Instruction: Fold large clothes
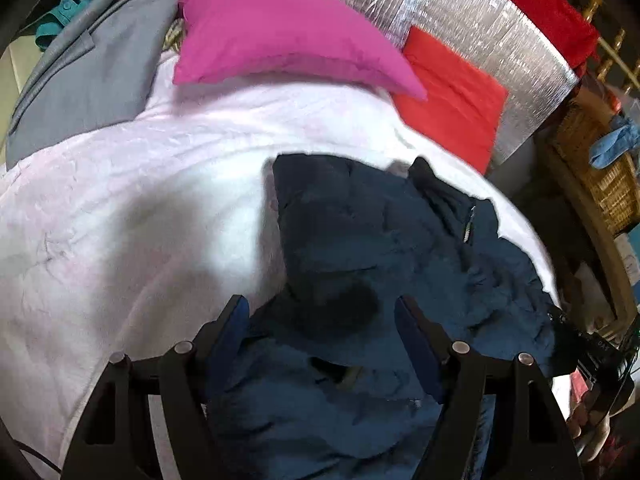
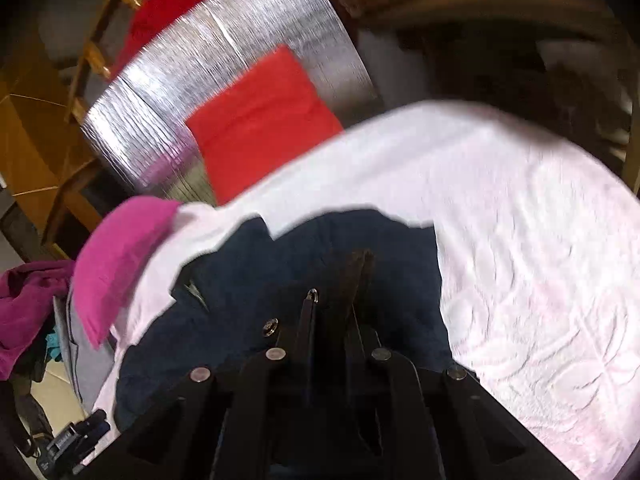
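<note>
A dark navy jacket lies crumpled on the pale pink-white quilt; a zipper shows near its right edge. My left gripper hovers over the jacket with its blue-padded fingers wide apart, open, the cloth lying under them. In the right wrist view the jacket bunches around my right gripper, whose fingers are pressed together on a fold of the dark fabric, beside a zipper pull and a snap button. The picture is blurred by motion.
A magenta pillow and a red pillow lie at the head of the bed against a silver foil panel. A grey garment lies at the left. A wicker basket stands off the bed's right side.
</note>
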{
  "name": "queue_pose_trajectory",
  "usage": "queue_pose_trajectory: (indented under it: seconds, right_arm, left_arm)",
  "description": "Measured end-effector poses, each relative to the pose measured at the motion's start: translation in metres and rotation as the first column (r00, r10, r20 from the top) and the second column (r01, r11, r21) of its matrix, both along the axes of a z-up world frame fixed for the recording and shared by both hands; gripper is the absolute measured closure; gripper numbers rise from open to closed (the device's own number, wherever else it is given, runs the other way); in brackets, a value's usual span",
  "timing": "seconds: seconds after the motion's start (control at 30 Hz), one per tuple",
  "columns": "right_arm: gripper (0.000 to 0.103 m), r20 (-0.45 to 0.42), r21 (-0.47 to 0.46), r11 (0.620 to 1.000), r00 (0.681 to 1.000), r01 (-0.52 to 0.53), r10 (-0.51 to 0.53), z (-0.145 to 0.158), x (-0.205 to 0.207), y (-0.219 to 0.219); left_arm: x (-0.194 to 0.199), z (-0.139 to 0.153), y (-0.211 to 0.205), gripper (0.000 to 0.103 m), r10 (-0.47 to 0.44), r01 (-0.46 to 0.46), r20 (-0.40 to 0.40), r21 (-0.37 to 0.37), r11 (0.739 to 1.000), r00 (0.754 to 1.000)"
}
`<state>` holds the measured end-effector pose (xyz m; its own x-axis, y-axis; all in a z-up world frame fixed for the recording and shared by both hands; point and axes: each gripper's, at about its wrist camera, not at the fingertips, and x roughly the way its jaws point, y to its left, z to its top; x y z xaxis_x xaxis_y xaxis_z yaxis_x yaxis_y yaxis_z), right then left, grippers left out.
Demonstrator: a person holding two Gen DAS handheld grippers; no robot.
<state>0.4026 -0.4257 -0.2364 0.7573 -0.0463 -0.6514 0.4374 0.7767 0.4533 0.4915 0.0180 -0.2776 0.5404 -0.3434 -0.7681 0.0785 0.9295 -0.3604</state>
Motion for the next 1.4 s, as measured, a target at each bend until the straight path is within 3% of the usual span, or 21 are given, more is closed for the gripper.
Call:
queue_pose_trajectory:
  seconds: [0.13,0.2,0.23,0.3,0.37,0.43,0.5,0.6,0.7,0.8,0.87,0.97,1.07,1.17,1.2,1.23,1.27,1.4]
  right_arm:
    - [0.082,-0.067,0.045,0.999,0.998,0.014,-0.011,-0.023,0.003,-0.011]
    - [0.061,-0.085,0.09,0.996,0.996,0.009,-0.001,-0.026,0.001,-0.017]
    - [0.048,-0.075,0.123,0.992,0.997,0.0,0.009,-0.025,-0.002,-0.022]
    - [0.036,-0.022,0.152,0.988,1.0,-0.011,0.015,-0.019,-0.011,-0.029]
    - [0.028,0.043,0.115,0.993,0.999,0.005,-0.01,-0.006,-0.024,-0.037]
    - [0.023,0.053,0.102,0.995,0.999,0.0,-0.005,-0.004,-0.027,-0.043]
    - [0.021,0.001,0.094,0.996,1.0,0.0,0.0,-0.01,-0.02,-0.049]
    - [0.02,-0.099,0.12,0.993,0.995,-0.013,0.025,-0.034,-0.005,-0.055]
    - [0.021,-0.108,0.166,0.984,0.991,-0.058,0.077,-0.052,0.002,-0.047]
    - [0.065,-0.082,0.025,0.994,0.991,-0.106,0.108,-0.04,0.002,-0.027]
    - [0.071,-0.071,-0.01,0.995,0.993,-0.096,0.095,-0.029,0.001,-0.022]
    - [0.071,-0.051,-0.021,0.997,0.996,-0.069,0.068,-0.028,0.001,-0.024]
    - [0.067,-0.115,0.011,0.998,0.991,-0.068,0.069,-0.051,0.007,-0.027]
    - [0.061,-0.111,0.013,0.998,0.992,-0.058,0.059,-0.038,0.002,-0.025]
    - [0.049,-0.104,0.024,0.998,0.993,-0.054,0.056,-0.031,-0.004,-0.027]
    - [0.039,-0.083,0.04,0.998,0.995,-0.048,0.052,-0.024,-0.011,-0.029]
    - [0.036,-0.051,0.053,0.998,0.998,-0.038,0.041,-0.016,-0.018,-0.029]
    - [0.036,0.089,0.106,0.991,0.994,-0.078,0.069,0.016,-0.052,-0.017]
  left_arm:
    - [0.006,-0.017,-0.022,0.027,0.0,0.006,-0.042,0.149,0.989,0.999]
    - [0.006,-0.019,-0.026,0.027,-0.006,0.014,-0.044,0.189,0.982,0.999]
    - [0.006,-0.018,-0.027,0.027,-0.008,0.016,-0.042,0.195,0.981,0.999]
    - [0.005,-0.011,-0.025,0.027,-0.006,0.011,-0.029,0.181,0.983,1.0]
    - [0.002,-0.002,-0.021,0.027,0.008,-0.01,0.012,0.158,0.987,1.0]
    - [0.0,0.005,-0.018,0.027,0.025,-0.032,0.05,0.145,0.989,0.998]
    - [0.003,0.004,-0.017,0.027,0.032,-0.039,0.052,0.146,0.989,0.998]
    - [0.01,-0.015,-0.027,0.027,0.006,-0.001,-0.022,0.209,0.978,1.0]
    - [0.01,-0.021,-0.036,0.027,-0.02,0.028,-0.033,0.278,0.96,0.999]
    - [0.008,-0.016,-0.038,0.027,-0.032,0.034,-0.011,0.311,0.95,0.999]
    - [0.01,-0.021,-0.041,0.027,-0.038,0.04,-0.012,0.336,0.941,0.999]
    - [0.014,-0.029,-0.047,0.026,-0.055,0.064,-0.035,0.357,0.932,0.998]
    - [0.015,-0.027,-0.043,0.026,-0.05,0.063,-0.046,0.339,0.939,0.998]
    - [0.012,-0.015,-0.039,0.026,-0.041,0.046,-0.024,0.332,0.942,0.999]
    - [0.01,-0.009,-0.038,0.026,-0.041,0.041,-0.005,0.329,0.943,0.999]
    - [0.007,0.0,-0.035,0.026,-0.045,0.035,0.024,0.318,0.947,0.999]
    - [0.003,0.01,-0.035,0.026,-0.051,0.031,0.058,0.298,0.954,0.997]
    - [-0.015,0.04,-0.04,0.026,-0.113,0.088,0.165,0.152,0.984,0.98]
